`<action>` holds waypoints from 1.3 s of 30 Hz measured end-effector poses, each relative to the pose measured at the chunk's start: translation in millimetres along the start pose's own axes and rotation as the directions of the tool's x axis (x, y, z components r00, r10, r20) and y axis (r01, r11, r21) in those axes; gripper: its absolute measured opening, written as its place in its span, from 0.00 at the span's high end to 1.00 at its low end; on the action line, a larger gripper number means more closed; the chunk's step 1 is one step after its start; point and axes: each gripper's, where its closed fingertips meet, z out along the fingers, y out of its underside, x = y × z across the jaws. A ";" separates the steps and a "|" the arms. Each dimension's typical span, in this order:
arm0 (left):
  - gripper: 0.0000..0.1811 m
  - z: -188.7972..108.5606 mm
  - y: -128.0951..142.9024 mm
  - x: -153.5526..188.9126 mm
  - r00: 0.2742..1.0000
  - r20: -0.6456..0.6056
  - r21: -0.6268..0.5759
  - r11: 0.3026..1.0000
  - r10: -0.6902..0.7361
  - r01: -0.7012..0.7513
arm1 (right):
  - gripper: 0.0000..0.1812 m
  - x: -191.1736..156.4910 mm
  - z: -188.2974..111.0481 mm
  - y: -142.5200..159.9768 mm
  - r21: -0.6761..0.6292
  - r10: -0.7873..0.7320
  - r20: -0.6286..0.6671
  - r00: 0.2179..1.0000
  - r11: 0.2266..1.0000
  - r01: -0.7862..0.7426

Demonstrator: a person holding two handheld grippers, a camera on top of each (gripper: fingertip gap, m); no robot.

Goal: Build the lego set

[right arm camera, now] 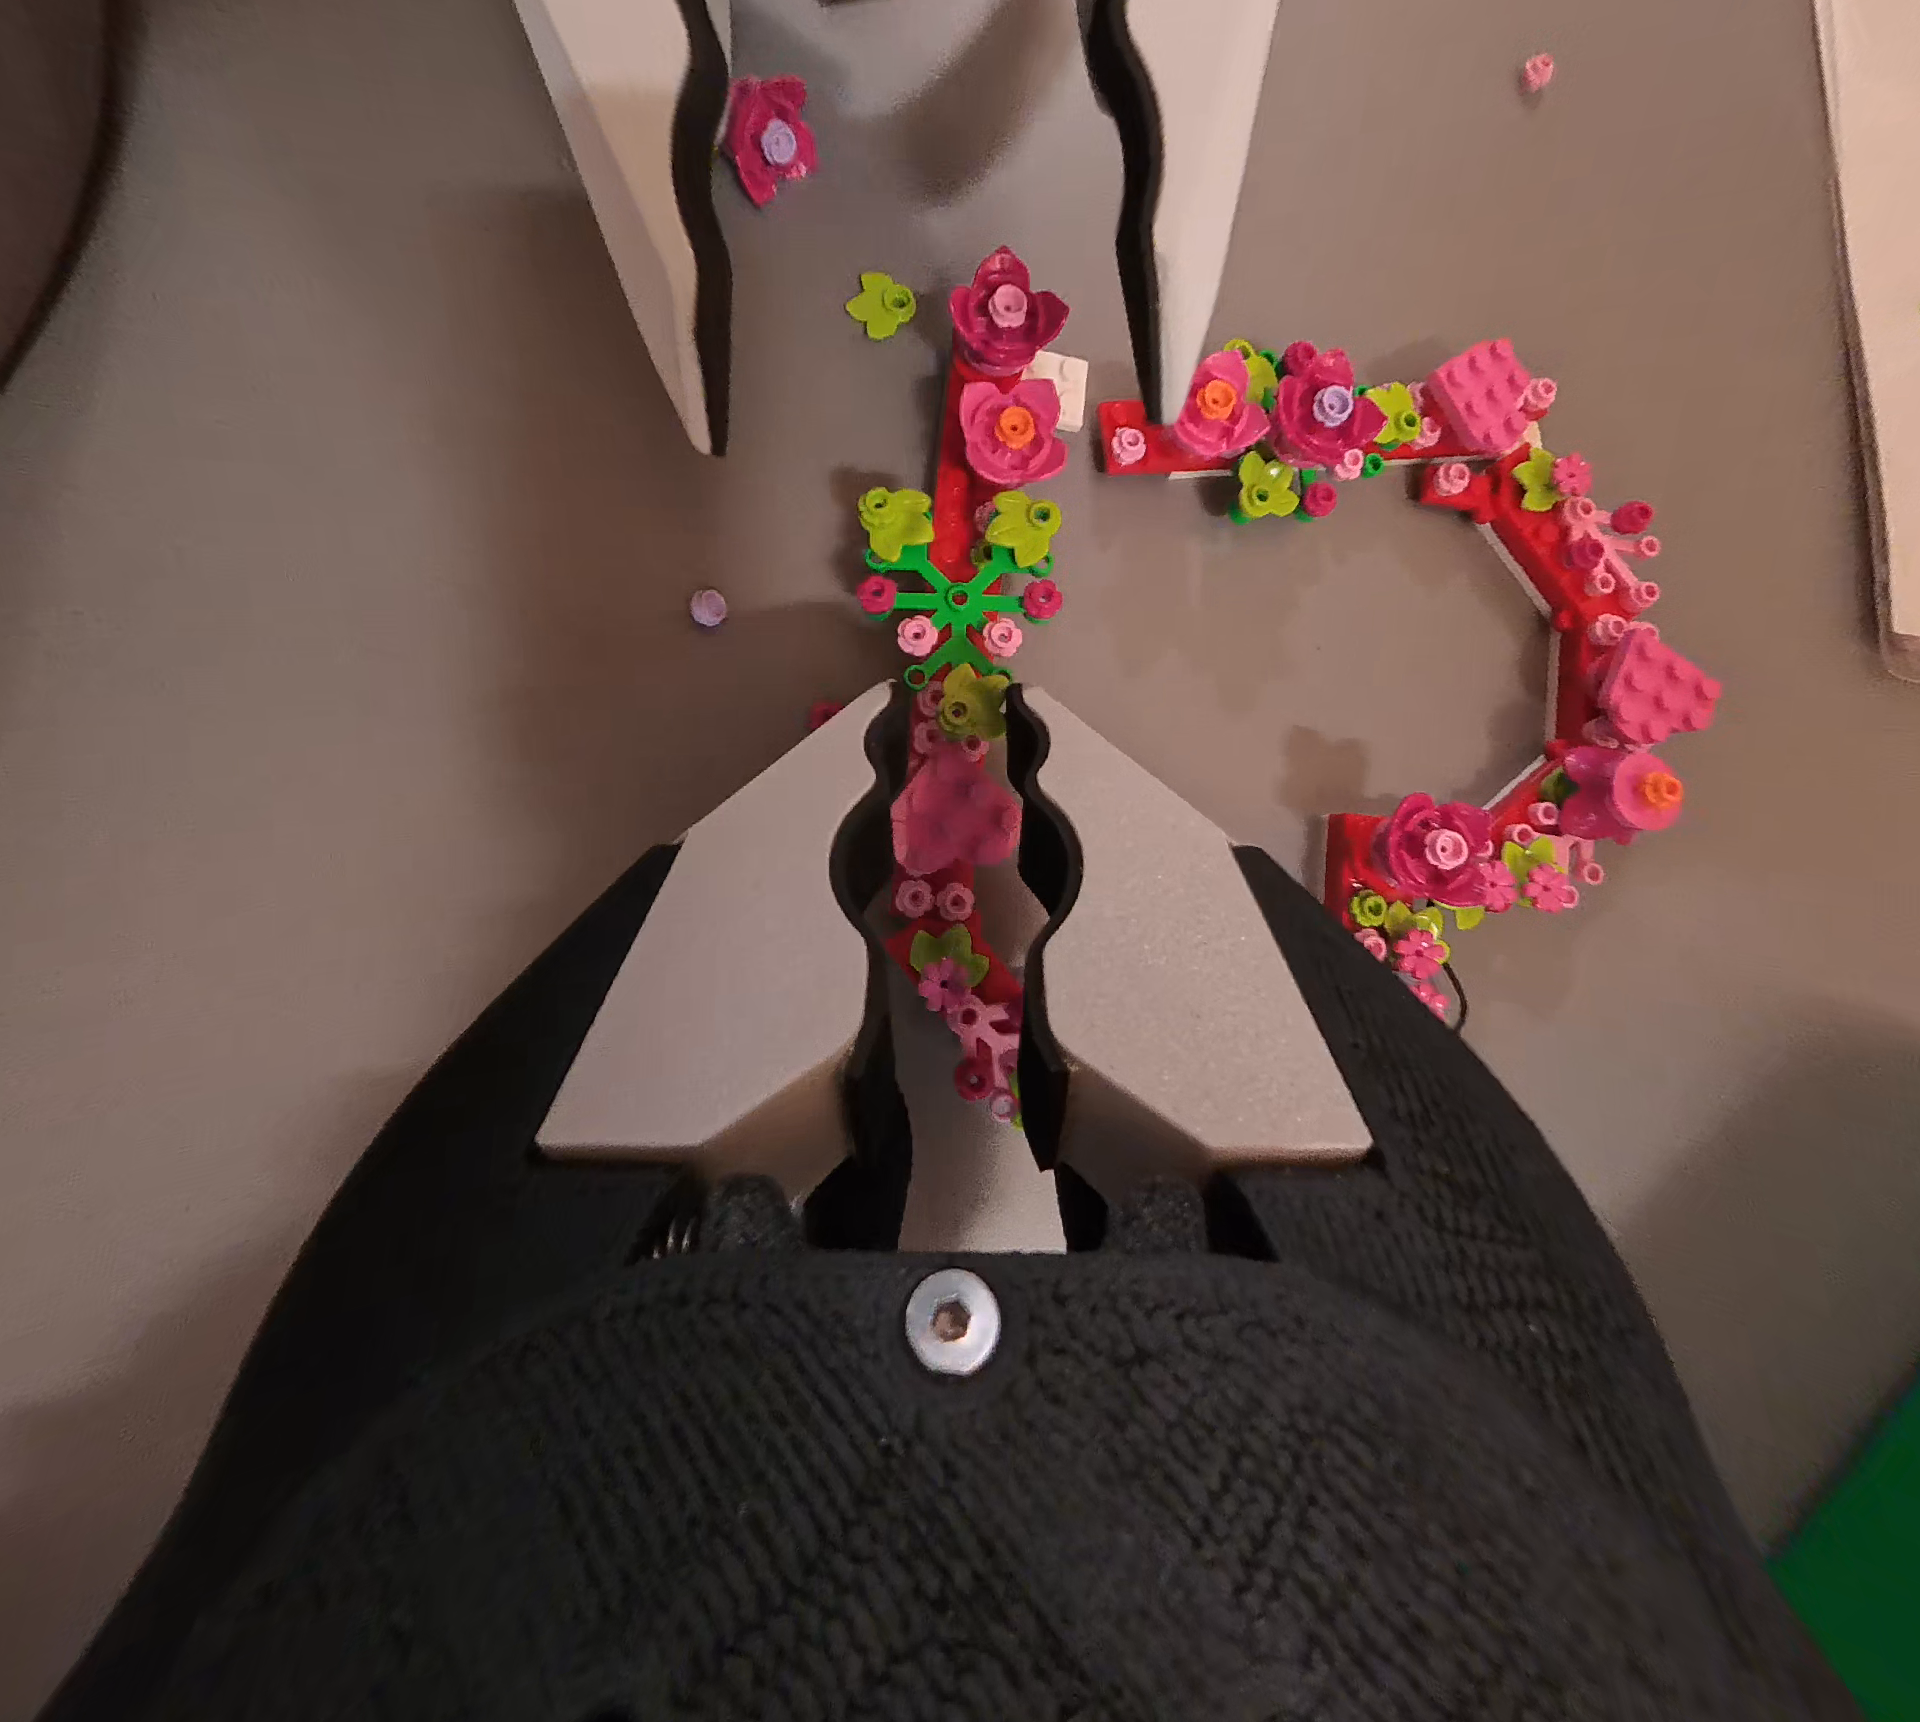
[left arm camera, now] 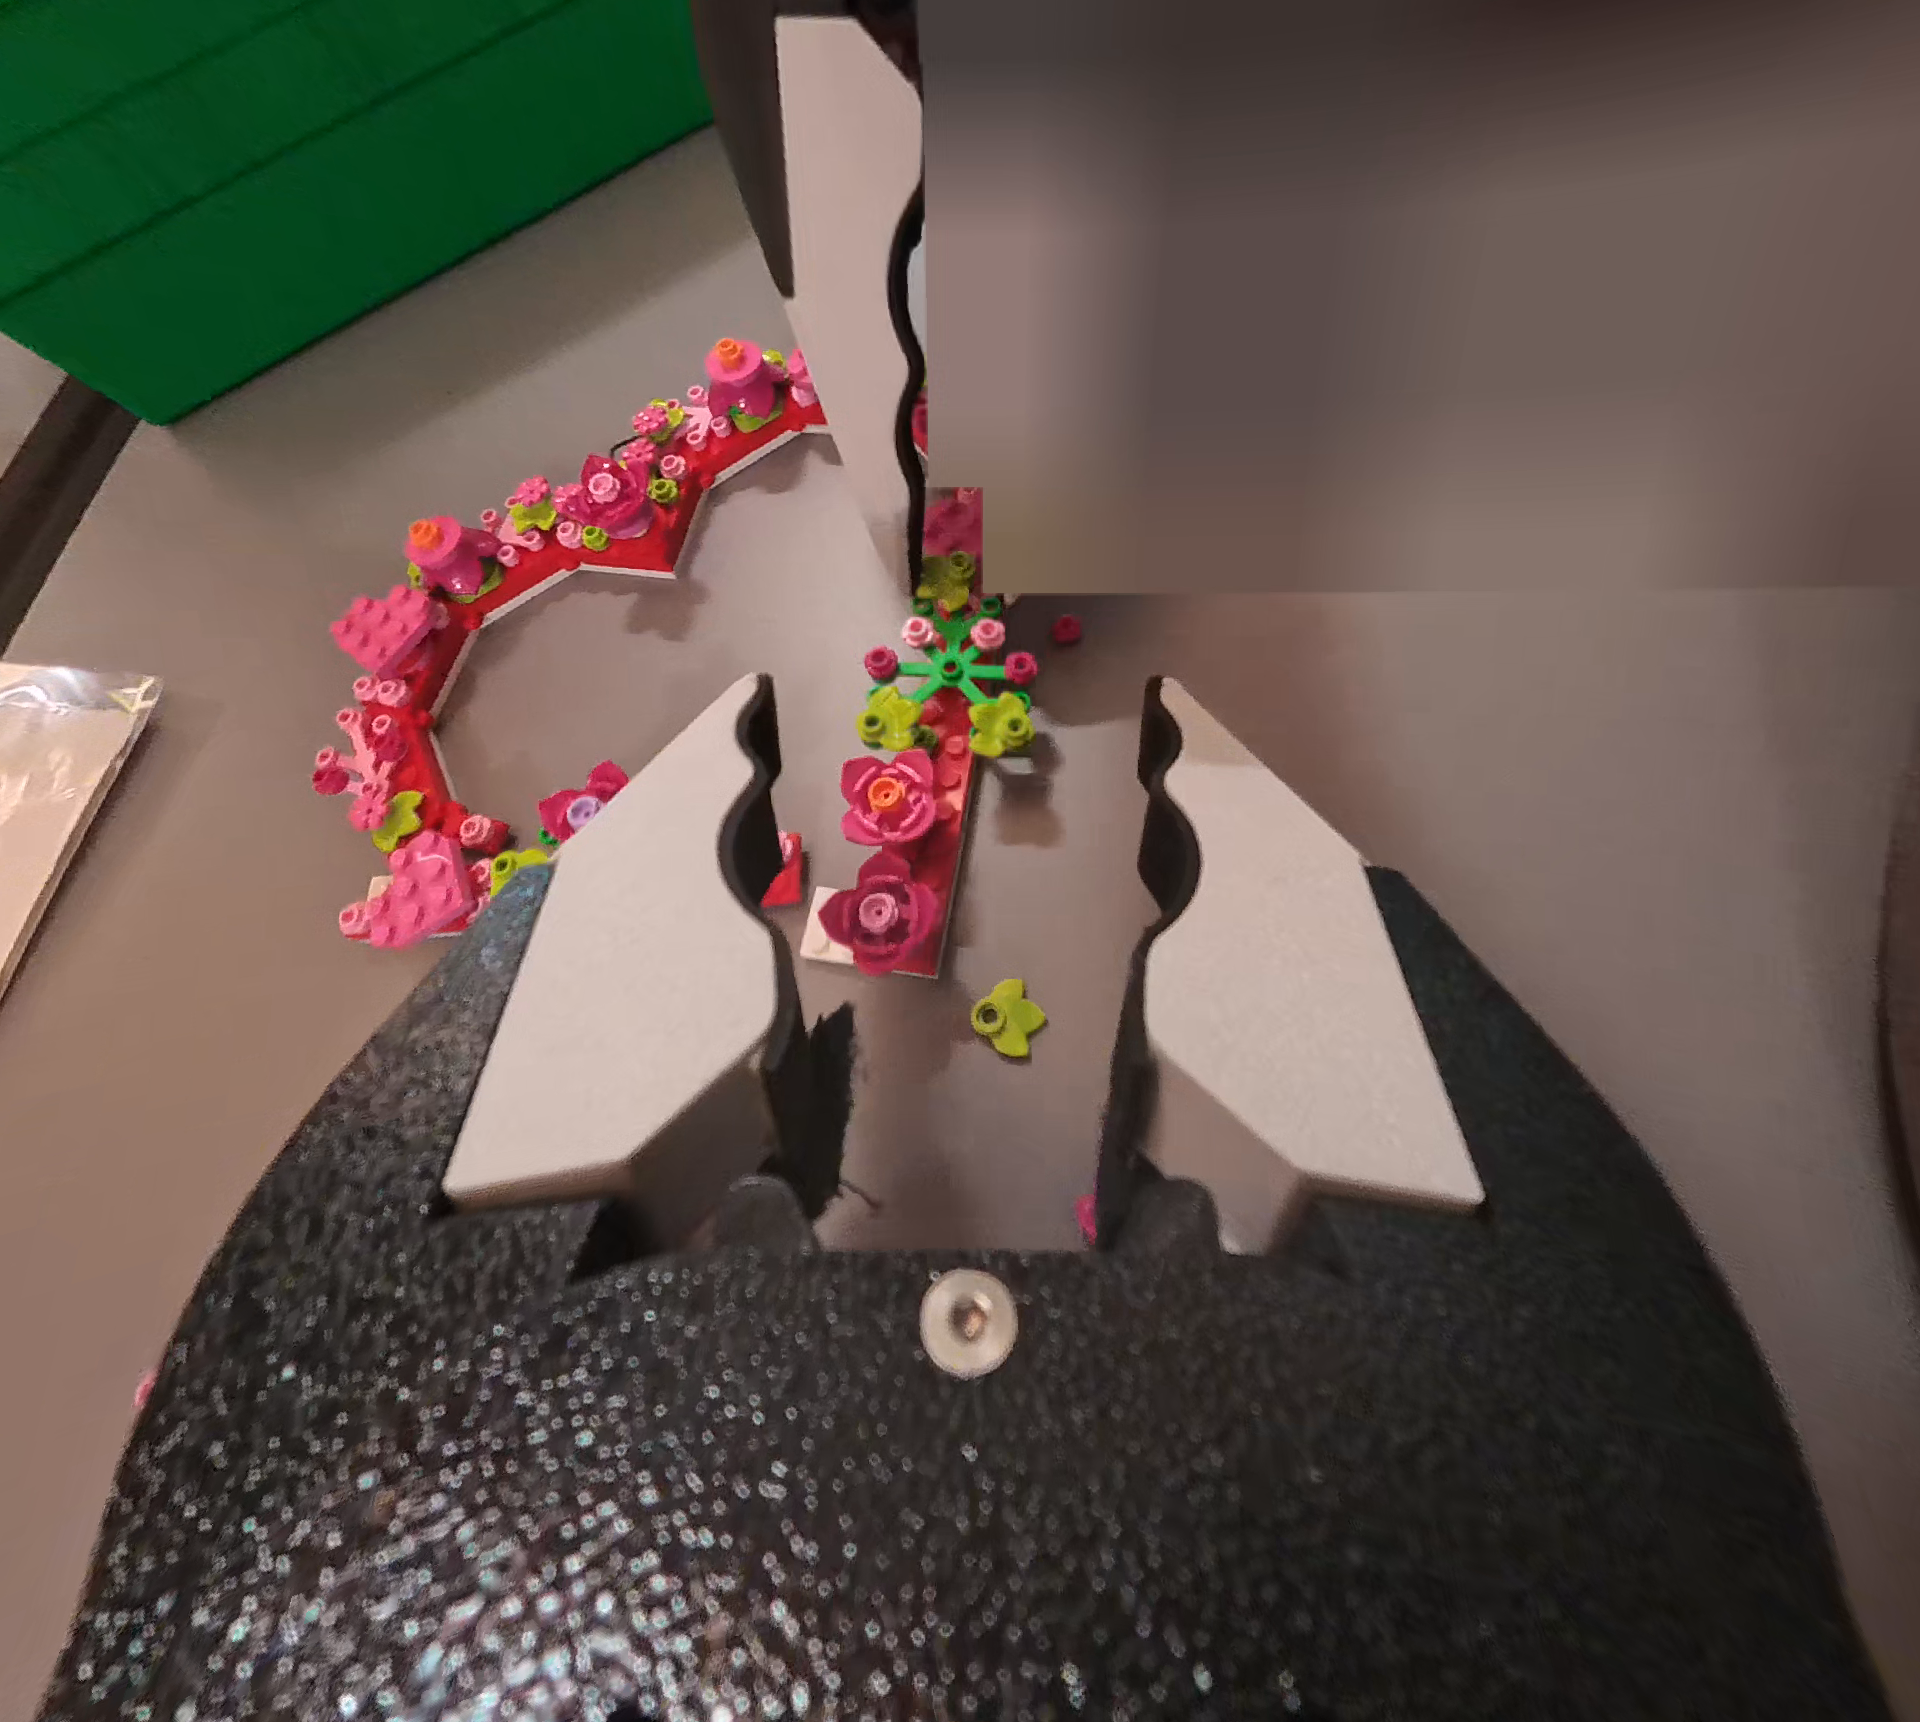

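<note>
Evidently the step in hand is joining two halves of a flowered Lego wreath. The right gripper [right arm camera: 951,696] is pinched on the straight red segment [right arm camera: 951,529], its jaws pressed against the segment's sides near a lime leaf and a pink flower, with the rest of the strip running forward past a green stem piece [right arm camera: 956,600] to two magenta roses at the far end. The curved wreath section [right arm camera: 1538,571] — a C-shaped red arc studded with roses, pink heart bricks and small blossoms — lies just to the right of that segment, its upper end close to the roses but apart from them; a small white plate [right arm camera: 1060,376] sits between the two.

The left gripper [left arm camera: 956,685] is spread wide, holding nothing, poised over the roses at the segment's near end. From the right wrist view one of its fingertips seems to rest on the arc's upper end, though whether it truly touches I cannot tell.

Loose parts lie beside the segment: a lime leaf [right arm camera: 881,305], a magenta flower [right arm camera: 771,137], a lilac stud [right arm camera: 708,606].

The next move, as I judge it, calls for swinging the held segment toward the arc until the stud rows line up, while the left gripper steadies the arc — then pressing the ends together squarely.
</note>
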 end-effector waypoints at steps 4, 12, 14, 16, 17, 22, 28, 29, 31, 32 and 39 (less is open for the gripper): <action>0.60 5.9 -1.1 -4.2 0.998 -0.013 -0.043 0.998 0.055 -0.055 | 0.91 1.1 1.4 -0.7 0.010 0.002 -0.004 1.000 1.000 -0.002; 0.62 14.0 1.7 -2.0 0.997 -0.064 -0.062 0.997 0.043 -0.047 | 0.91 1.6 5.2 2.1 0.005 0.007 -0.007 1.000 1.000 -0.007; 0.62 17.4 5.5 -0.9 0.996 -0.072 -0.079 0.996 0.044 -0.049 | 0.91 2.1 5.9 2.7 0.006 0.004 -0.011 1.000 1.000 -0.004; 0.62 20.3 8.5 -0.9 0.996 -0.076 -0.095 0.994 0.049 -0.056 | 0.91 2.1 5.9 2.5 0.010 0.005 -0.009 1.000 1.000 -0.005; 0.63 21.7 8.7 -0.6 0.996 -0.081 -0.096 0.994 0.048 -0.056 | 0.91 2.0 5.8 2.6 0.012 0.002 -0.010 1.000 1.000 -0.002; 0.63 26.9 7.1 -2.7 0.995 -0.090 -0.103 0.993 0.053 -0.063 | 0.91 2.2 6.5 2.4 0.021 0.000 -0.011 1.000 1.000 0.000; 0.64 24.2 4.6 -3.9 0.995 -0.095 -0.096 0.994 0.043 -0.052 | 0.91 2.1 5.8 2.4 0.026 0.005 -0.007 1.000 1.000 -0.005; 0.64 23.6 4.9 -4.1 0.995 -0.094 -0.097 0.994 0.043 -0.052 | 0.91 1.7 5.8 2.3 0.026 0.005 -0.006 1.000 1.000 -0.005; 0.64 22.1 5.3 -4.9 0.995 -0.092 -0.099 0.994 0.044 -0.053 | 0.92 1.9 5.9 2.4 0.025 0.003 -0.008 1.000 1.000 -0.003; 0.64 21.5 5.2 -5.2 0.995 -0.092 -0.098 0.994 0.044 -0.053 | 0.92 2.0 5.4 2.3 0.025 0.001 -0.009 1.000 1.000 -0.001; 0.64 18.6 4.0 -5.0 0.994 -0.097 -0.094 0.994 0.047 -0.056 | 0.94 2.5 4.4 1.7 0.028 -0.001 -0.011 1.000 1.000 0.001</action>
